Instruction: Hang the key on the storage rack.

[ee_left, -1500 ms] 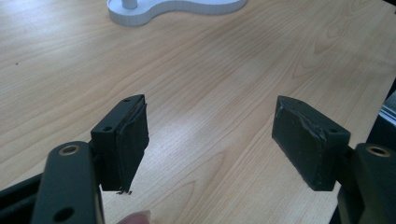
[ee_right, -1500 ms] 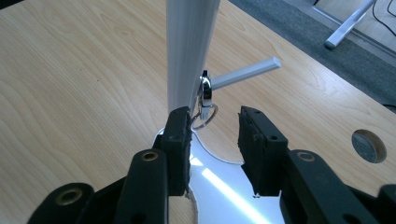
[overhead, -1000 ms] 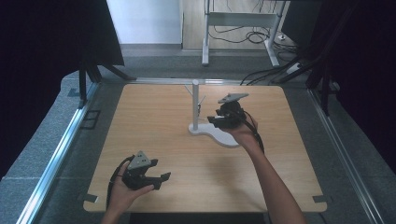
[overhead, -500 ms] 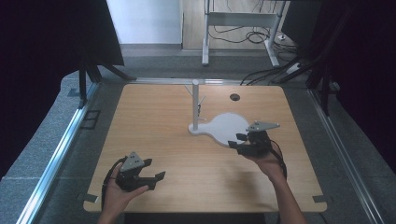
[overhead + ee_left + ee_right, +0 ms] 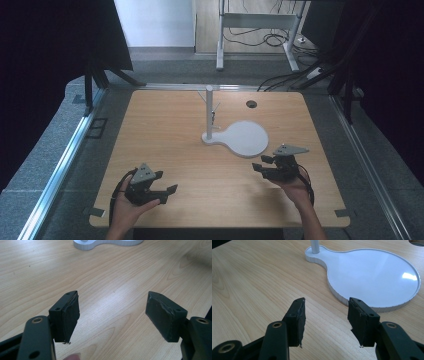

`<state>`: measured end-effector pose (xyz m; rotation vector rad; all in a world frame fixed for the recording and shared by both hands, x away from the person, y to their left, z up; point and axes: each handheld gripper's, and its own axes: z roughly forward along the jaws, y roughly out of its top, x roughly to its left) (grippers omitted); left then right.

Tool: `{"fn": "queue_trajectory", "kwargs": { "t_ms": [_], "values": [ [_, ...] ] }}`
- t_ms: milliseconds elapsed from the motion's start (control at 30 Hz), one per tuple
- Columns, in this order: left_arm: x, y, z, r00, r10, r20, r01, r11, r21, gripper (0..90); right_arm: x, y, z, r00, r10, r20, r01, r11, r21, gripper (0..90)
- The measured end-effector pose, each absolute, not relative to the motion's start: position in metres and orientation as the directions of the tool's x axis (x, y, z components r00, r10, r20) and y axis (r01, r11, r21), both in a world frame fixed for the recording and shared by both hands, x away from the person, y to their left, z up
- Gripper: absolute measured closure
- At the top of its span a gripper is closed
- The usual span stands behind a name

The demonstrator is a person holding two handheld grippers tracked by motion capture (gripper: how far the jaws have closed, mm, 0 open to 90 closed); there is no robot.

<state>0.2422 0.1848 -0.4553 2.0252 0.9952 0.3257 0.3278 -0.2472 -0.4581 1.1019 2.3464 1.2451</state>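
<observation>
- A pale wooden table [image 5: 165,130] with visible grain carries a white plastic stand [image 5: 241,138]: a flat, round-ended base plate with a ribbed edge, and a thin upright post [image 5: 209,111] rising from its narrow end.
- Small side pegs branch off the post near its top; something small and dark hangs on it, too small to make out.
- A dark round hole [image 5: 251,104] sits in the tabletop beyond the stand, toward the far right.
- The left gripper [image 5: 159,191], black with a grey three-cornered plate on top, is held in a hand at the near left edge; its jaws stand wide apart over bare wood, holding nothing.
- In the left gripper view its rubbery black pads [image 5: 70,315] look worn and frayed at the edges.
- The right gripper [image 5: 260,167] is held near the right edge, just short of the stand's round plate; its jaws are parted and hold nothing.
- Nothing lies between either gripper and the stand.
- No readable writing or label shows anywhere.
- Beyond the table, grey carpet, a metal desk frame [image 5: 260,22] and loose black cables [image 5: 280,80] lie on the floor.
</observation>
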Motion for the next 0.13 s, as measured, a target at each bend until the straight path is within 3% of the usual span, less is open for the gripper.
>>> {"fn": "queue_trajectory", "kwargs": {
  "t_ms": [133],
  "values": [
    [0.2433, 0.1821, -0.457, 0.656, 0.745, -0.12, 0.533, -0.345, 0.773, 27.8, 0.3266, -0.2497, -0.4592, -0.672, 0.732, 0.109, 0.496, 0.337, 0.8, 47.2]
  ]
}}
